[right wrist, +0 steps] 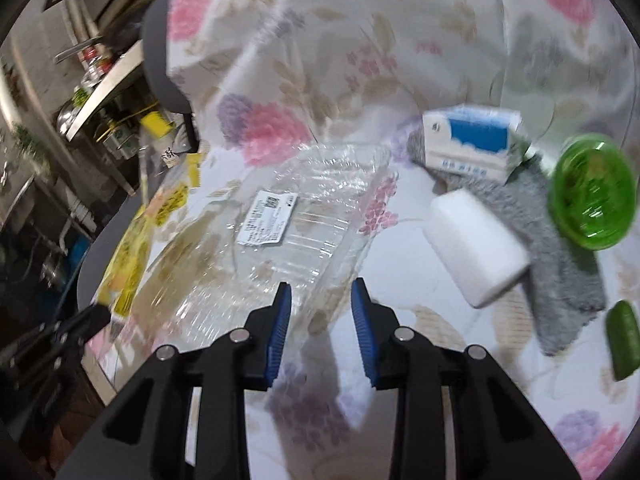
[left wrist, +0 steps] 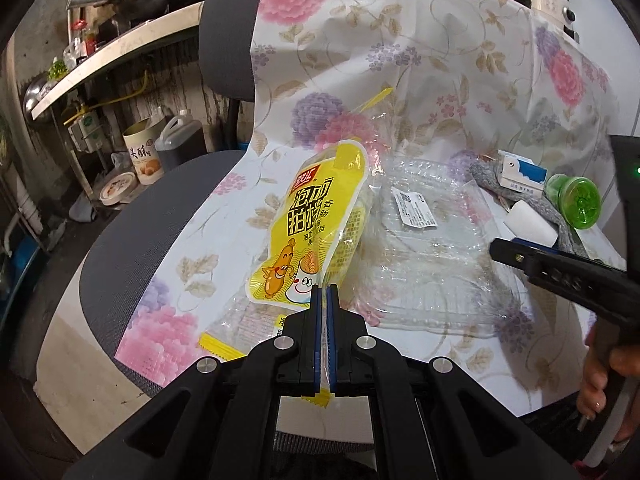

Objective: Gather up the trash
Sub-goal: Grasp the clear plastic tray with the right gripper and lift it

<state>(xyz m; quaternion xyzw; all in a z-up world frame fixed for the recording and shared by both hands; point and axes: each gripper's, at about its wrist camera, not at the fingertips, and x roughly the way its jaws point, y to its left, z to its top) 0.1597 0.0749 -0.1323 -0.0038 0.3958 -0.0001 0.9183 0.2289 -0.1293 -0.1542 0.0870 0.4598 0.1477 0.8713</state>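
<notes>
My left gripper (left wrist: 325, 288) is shut on the lower edge of a yellow sausage snack wrapper (left wrist: 316, 224) and holds it up over the flowered cloth. The wrapper also shows, blurred, at the left of the right wrist view (right wrist: 128, 256). A clear plastic clamshell tray (left wrist: 432, 248) with a white label lies on the cloth right of the wrapper. In the right wrist view the tray (right wrist: 280, 232) lies just ahead of my right gripper (right wrist: 320, 288), which is open and empty. The right gripper also shows in the left wrist view (left wrist: 520, 256) at the tray's right side.
A white foam block (right wrist: 476, 244), a grey cloth (right wrist: 560, 256), a blue and white tissue pack (right wrist: 472, 144) and a green lidded jar (right wrist: 592, 196) lie to the right. The flowered cloth (left wrist: 400, 60) covers a grey office chair (left wrist: 132, 232). A kitchen shelf (left wrist: 104, 52) is at the left.
</notes>
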